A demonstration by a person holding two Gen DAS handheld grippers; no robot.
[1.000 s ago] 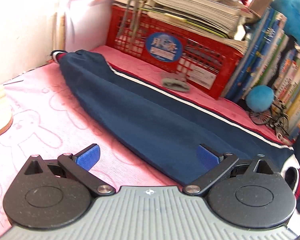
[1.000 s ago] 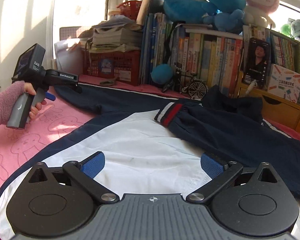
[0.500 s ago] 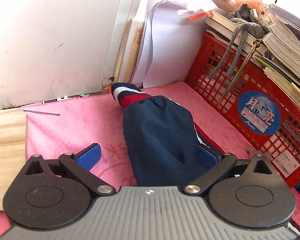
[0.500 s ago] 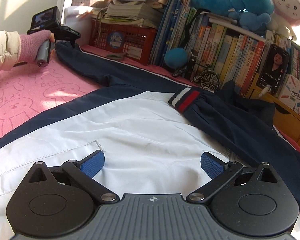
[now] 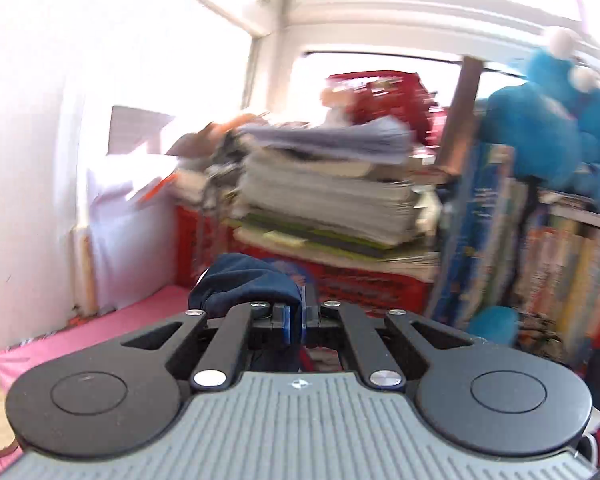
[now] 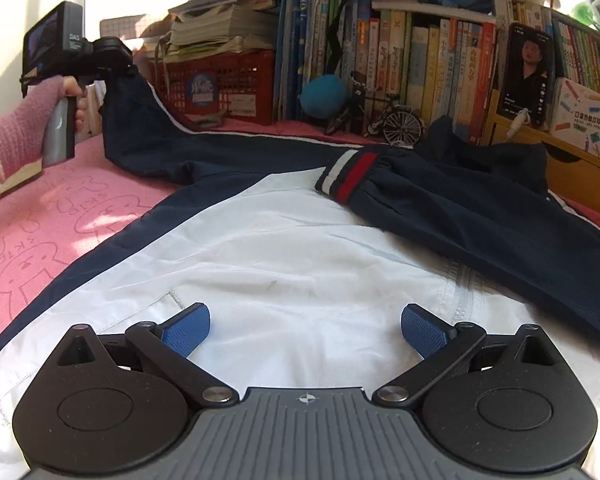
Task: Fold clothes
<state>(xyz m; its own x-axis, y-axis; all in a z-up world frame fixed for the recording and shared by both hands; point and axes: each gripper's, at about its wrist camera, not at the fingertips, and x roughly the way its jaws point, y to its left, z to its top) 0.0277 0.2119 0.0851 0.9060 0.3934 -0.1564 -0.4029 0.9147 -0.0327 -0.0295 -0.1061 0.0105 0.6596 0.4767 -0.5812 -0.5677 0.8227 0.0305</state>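
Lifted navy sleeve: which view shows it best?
The right wrist view: the sleeve rises whole from the pink blanket to the left gripper. The blurred left wrist view shows only bunched fabric in its closed gripper.

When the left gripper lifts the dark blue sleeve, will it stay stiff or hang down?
Probably floppy: the sleeve sags from the left gripper down to the pink cover. It seems light, since a small pinch lifts it. The thin cloth may slip, so a firm hold is wise.
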